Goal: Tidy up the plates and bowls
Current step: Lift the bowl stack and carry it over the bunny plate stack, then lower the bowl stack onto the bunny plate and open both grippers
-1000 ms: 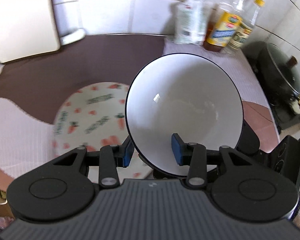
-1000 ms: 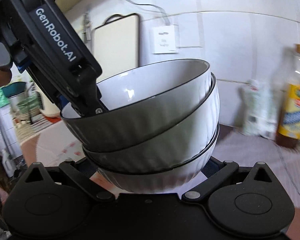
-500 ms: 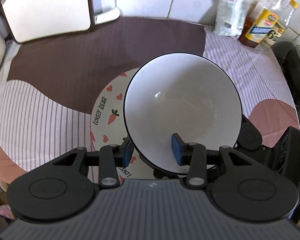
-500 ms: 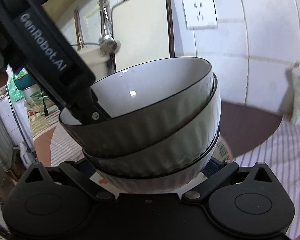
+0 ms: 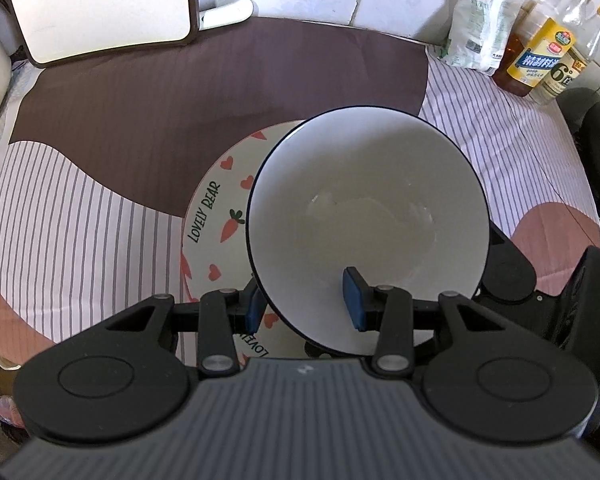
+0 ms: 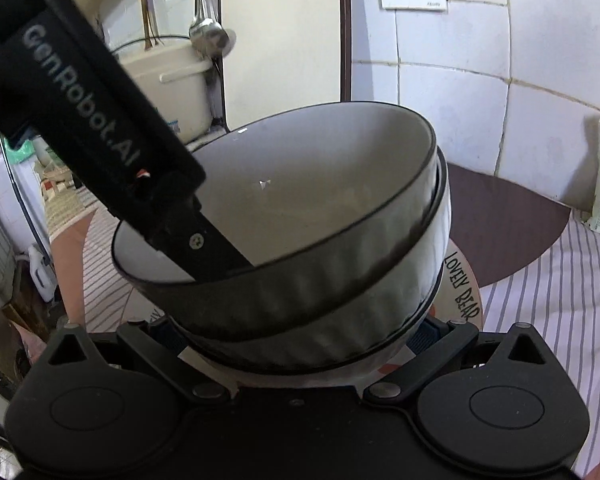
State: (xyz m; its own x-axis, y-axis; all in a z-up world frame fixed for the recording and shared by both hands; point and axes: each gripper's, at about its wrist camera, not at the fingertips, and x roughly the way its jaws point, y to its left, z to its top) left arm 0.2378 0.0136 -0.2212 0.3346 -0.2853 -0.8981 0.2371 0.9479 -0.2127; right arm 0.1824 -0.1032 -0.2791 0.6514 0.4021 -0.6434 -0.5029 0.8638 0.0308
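Over the counter's striped cloth (image 5: 80, 216), you hold a stack of bowls (image 6: 300, 280) above the carrot-printed plate (image 5: 216, 216), whose rim shows to the left of and beneath the stack. Your left gripper (image 5: 306, 300) is clamped on the top bowl (image 5: 364, 216): one blue pad sits inside the wall, the other outside the rim. Your right gripper (image 6: 300, 332) has its jaws closed around the lowest bowl, one finger on each side of the base. The top bowl is empty, white inside with a dark rim. Bare cloth lies open to the left of the plate and behind it as far as the cutting board (image 5: 100, 4) leaning on the tiled wall. On the right, a bag (image 5: 480, 28) and bottles (image 5: 540, 56) crowd the back corner, and a dark pot (image 5: 596, 128) sits at the counter's edge.
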